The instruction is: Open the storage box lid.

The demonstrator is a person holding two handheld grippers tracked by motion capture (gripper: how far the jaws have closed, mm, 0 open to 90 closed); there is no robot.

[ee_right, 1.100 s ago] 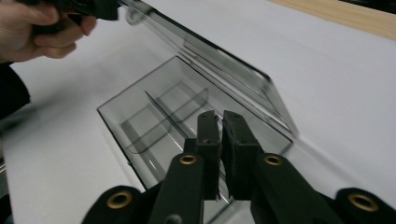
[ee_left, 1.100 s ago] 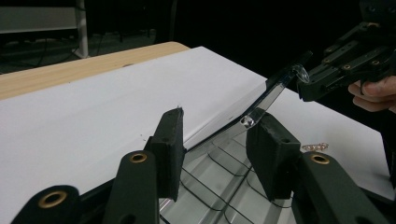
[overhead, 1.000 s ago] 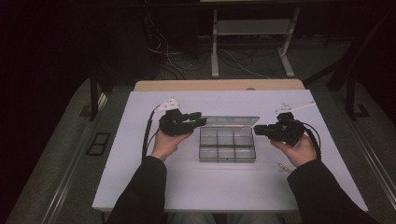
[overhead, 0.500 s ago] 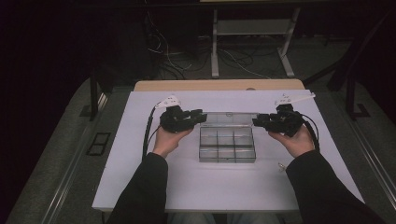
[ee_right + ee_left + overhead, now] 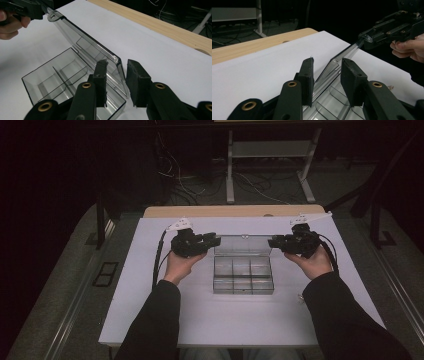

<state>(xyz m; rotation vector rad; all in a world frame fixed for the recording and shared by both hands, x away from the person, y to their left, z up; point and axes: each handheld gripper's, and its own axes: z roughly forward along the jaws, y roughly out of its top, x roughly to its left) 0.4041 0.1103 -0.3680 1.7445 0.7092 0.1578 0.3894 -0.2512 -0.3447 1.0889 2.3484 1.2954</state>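
Right gripper (image 5: pixel 272 242) had edged onto the lid (image 5: pixel 243 245), jaws just closing astride its end, not pinching; left gripper (image 5: pixel 217 240), spread, straddled the opposite end.

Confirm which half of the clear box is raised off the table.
The lid, the undivided far half, stands tilted up from the hinge; the compartmented base lies flat on the table.

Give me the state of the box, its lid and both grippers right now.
Clear compartment box: open, compartments look empty.
Lid: raised, tilted back, a gripper at each end.
Left gripper: jaws straddling the lid's corner, grip unclear.
Right gripper: jaws straddling the lid's other corner, grip unclear.
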